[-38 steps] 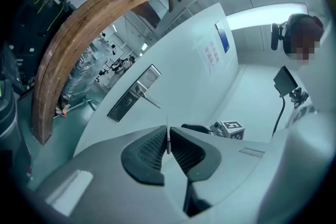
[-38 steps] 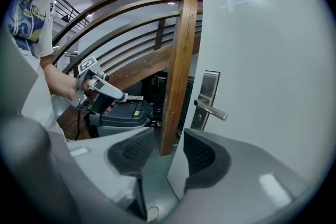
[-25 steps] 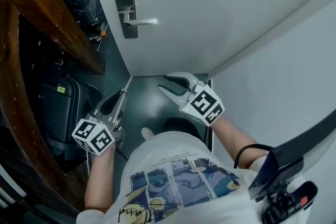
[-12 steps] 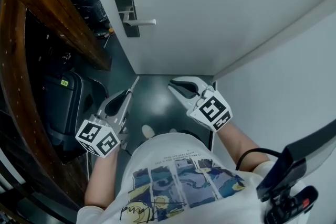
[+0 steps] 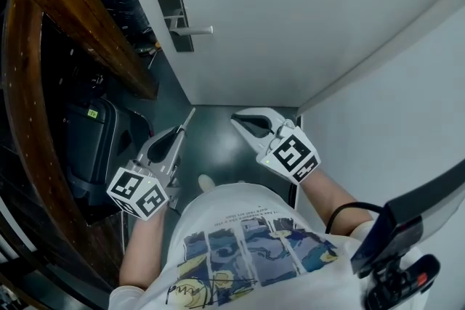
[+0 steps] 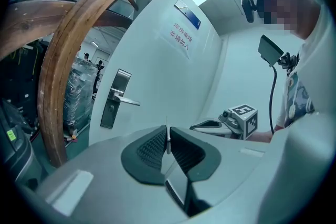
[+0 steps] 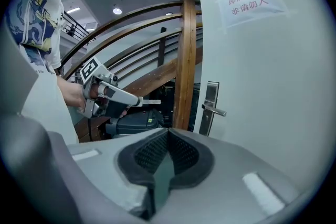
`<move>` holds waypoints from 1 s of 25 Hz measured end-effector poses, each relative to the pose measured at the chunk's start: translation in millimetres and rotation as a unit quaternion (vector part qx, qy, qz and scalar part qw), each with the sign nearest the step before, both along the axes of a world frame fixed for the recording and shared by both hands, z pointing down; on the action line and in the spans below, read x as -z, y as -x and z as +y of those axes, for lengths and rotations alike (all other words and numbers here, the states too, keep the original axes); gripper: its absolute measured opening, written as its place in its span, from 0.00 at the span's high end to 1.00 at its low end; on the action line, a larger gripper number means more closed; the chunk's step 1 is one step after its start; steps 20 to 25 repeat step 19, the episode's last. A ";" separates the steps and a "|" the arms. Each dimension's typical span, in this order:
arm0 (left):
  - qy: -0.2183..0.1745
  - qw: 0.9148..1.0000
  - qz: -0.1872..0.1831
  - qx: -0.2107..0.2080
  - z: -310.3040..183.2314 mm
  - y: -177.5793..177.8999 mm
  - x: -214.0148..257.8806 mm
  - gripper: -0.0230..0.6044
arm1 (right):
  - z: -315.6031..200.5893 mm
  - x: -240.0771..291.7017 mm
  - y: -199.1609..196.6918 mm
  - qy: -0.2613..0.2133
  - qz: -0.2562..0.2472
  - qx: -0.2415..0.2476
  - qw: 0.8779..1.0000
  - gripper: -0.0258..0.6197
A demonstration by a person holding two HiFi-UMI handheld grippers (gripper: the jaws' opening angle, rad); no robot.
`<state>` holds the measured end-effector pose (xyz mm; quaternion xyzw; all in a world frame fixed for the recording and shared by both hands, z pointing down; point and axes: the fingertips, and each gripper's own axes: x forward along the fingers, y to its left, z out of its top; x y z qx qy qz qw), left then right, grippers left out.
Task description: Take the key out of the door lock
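Pinching the thin silver metal key in my left claw, I held it well clear of the steel door lock plate; removal looked done. My right claw had just closed, empty.

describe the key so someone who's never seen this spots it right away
Start at the white door with the silver lock plate near its left edge. Below it, over the dark floor, the left gripper is shut on the key: a thin pale metal blade poking past the jaw tips toward the door, far slimmer than the handle.
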<state>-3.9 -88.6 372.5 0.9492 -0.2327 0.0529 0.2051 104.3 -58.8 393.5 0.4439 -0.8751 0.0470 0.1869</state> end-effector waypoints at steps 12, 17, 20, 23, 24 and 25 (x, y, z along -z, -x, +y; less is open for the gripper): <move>0.008 1.000 0.003 -0.006 3.8 -2.7 -6.0 0.93 | 2.4 0.8 -1.7 0.004 0.001 -0.004 1.000 0.96; 0.013 1.000 0.003 -0.002 -0.9 6.8 -4.0 0.93 | -0.5 -1.1 11.3 0.012 0.006 0.003 1.000 0.96; 0.015 1.000 0.004 -0.001 -4.1 11.7 -5.7 0.93 | -4.0 -1.1 17.3 0.013 0.008 0.008 1.000 0.96; 0.015 1.000 0.004 -0.001 -4.1 11.7 -5.7 0.93 | -4.0 -1.1 17.3 0.013 0.008 0.008 1.000 0.96; 0.015 1.000 0.004 -0.001 -4.1 11.7 -5.7 0.93 | -4.0 -1.1 17.3 0.013 0.008 0.008 1.000 0.96; 0.015 1.000 0.004 -0.001 -4.1 11.7 -5.7 0.93 | -4.0 -1.1 17.3 0.013 0.008 0.008 1.000 0.96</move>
